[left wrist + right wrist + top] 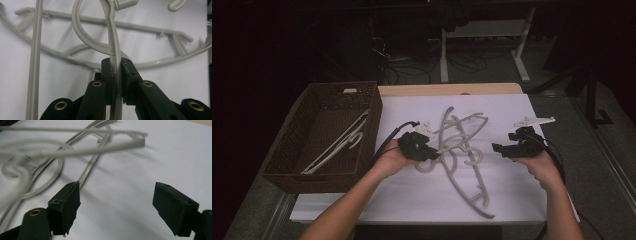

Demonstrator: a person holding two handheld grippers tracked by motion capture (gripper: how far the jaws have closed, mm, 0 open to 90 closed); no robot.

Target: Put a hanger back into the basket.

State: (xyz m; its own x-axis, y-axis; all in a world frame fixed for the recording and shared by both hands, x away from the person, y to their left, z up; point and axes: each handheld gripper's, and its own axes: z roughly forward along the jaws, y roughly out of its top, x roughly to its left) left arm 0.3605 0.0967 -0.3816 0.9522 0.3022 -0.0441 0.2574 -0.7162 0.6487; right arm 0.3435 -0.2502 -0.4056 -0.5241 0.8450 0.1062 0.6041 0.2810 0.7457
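While L gripper (432, 152) is clamping a hanger (115, 57) to lift it toward basket (287, 175) at left, R gripper (117, 210) is waiting w/ jaws wide apart.

Dim room; grey floor (562, 105), tangled cables (412, 65), perhaps a white desk frame (522, 45) behind worktop (452, 90).

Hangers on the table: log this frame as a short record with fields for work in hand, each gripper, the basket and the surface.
work in hand: sorting grey plastic hangers from a tangled pile
left gripper: shut on a hanger's thin bar, jaws pressed to both sides of it
right gripper: open, jaws wide apart over bare white sheet, holding nothing
basket: brown wicker, on the left of the table, white hangers lying inside
surface: white sheet over the table
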